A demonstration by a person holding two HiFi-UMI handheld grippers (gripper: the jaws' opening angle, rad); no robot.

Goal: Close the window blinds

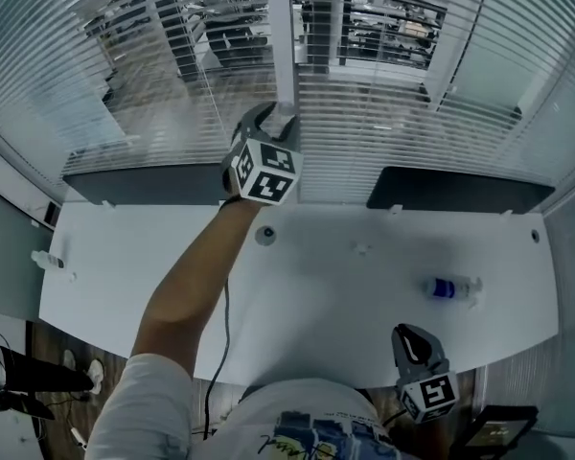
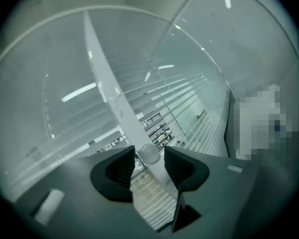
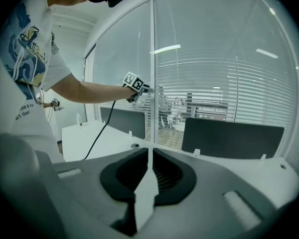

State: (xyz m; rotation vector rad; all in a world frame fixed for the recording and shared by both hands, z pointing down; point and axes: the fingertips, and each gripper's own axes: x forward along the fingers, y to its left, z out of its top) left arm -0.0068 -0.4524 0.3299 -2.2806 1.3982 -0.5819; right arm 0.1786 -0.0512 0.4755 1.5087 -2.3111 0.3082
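Observation:
The slatted window blinds (image 1: 383,113) hang with their slats apart, so the office beyond shows through. My left gripper (image 1: 273,123) is raised to them beside the white window post (image 1: 281,36). In the left gripper view the clear round end of the blind wand (image 2: 149,153) sits between the jaws of the left gripper (image 2: 148,164), with a small gap on each side, so the gripper is open. My right gripper (image 1: 409,335) stays low at the desk's near edge, shut and empty. From the right gripper (image 3: 149,156), the left gripper (image 3: 139,87) shows at the glass.
A white desk (image 1: 345,305) runs under the window, with two dark partition screens (image 1: 144,185) (image 1: 460,192) at its back. On it lie a blue-labelled bottle (image 1: 452,287), a cable grommet (image 1: 265,235) and a small bottle (image 1: 46,260) at the left edge. A black cable trails from the left arm.

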